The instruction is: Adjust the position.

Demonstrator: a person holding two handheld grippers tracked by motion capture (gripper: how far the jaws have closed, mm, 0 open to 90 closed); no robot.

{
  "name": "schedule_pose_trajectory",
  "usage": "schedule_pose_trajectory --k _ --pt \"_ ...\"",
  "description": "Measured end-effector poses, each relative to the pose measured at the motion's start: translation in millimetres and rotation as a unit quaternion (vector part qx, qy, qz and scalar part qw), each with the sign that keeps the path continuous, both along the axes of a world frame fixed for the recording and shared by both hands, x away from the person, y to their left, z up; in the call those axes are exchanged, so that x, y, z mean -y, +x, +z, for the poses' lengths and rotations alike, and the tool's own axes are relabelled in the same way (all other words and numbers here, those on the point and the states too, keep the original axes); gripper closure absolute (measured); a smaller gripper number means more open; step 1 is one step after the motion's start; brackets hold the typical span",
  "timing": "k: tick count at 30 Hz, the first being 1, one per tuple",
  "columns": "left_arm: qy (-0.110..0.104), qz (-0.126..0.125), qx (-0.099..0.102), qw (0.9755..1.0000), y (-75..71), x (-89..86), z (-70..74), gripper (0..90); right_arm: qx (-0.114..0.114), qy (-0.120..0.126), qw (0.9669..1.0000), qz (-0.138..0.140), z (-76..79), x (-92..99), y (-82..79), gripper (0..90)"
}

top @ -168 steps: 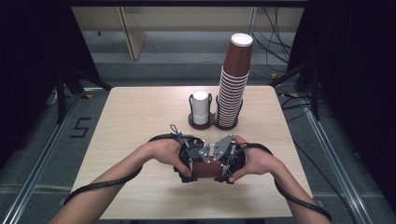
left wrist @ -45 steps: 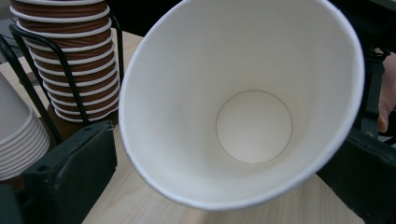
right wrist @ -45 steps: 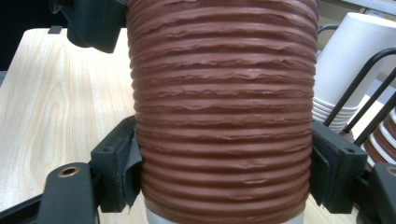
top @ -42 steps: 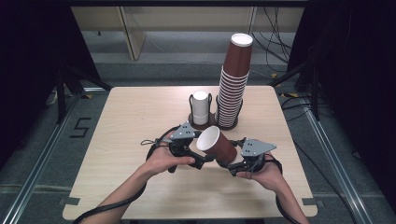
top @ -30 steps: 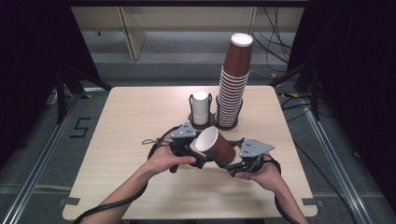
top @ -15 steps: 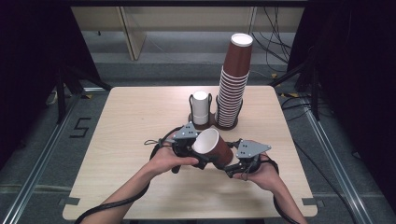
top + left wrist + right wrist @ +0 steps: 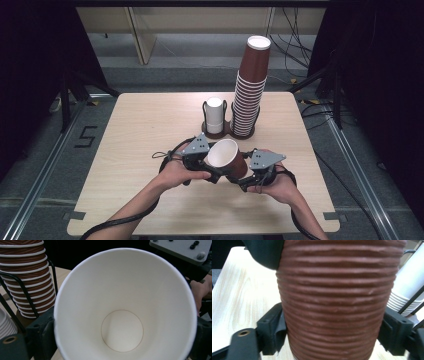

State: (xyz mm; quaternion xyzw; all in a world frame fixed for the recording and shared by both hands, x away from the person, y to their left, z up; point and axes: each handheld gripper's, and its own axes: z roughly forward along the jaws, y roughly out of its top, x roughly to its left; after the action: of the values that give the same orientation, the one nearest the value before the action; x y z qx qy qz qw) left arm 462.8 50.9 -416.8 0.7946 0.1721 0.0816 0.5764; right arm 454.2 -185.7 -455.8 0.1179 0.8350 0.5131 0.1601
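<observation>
1. I have a single ribbed brown paper cup with a white inside (image 7: 227,159) held up above the light wooden table (image 7: 125,150), tipped so that its open mouth faces up and toward my left.
2. My left gripper (image 7: 207,167) sits at the cup's mouth end; in the left gripper view I look straight down into the white interior (image 7: 122,315), with a black jaw close on either side of the rim.
3. The left jaws have just been closing with the cup between them; I cannot tell whether the pads press on the wall.
4. My right gripper (image 7: 245,179) is at the cup's base end; in the right gripper view the ribbed brown wall (image 7: 334,305) stands between the two black jaws.
5. The right jaws have just been opening; the left-hand jaw lies against the wall, and a narrow gap seems to show at the right-hand one, so I cannot tell if the grip holds.
6. Behind the cup, a tall stack of matching brown cups (image 7: 250,90) and a short stack of white cups (image 7: 215,115) stand in a black wire holder (image 7: 220,131) near the table's far edge.
</observation>
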Motion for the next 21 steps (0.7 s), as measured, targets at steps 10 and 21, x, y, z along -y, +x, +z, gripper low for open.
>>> schedule_pose_trajectory --k 10,21 --pt "0.013 0.008 0.021 0.9997 -6.8 -4.1 3.1 8.8 -0.009 -0.014 0.9998 -0.013 -1.9 -1.3 -0.3 6.6" --pt "0.021 0.024 0.024 0.9992 -16.8 -21.6 6.3 9.1 -0.015 -0.023 0.9995 -0.016 -4.7 11.0 -6.4 2.7"
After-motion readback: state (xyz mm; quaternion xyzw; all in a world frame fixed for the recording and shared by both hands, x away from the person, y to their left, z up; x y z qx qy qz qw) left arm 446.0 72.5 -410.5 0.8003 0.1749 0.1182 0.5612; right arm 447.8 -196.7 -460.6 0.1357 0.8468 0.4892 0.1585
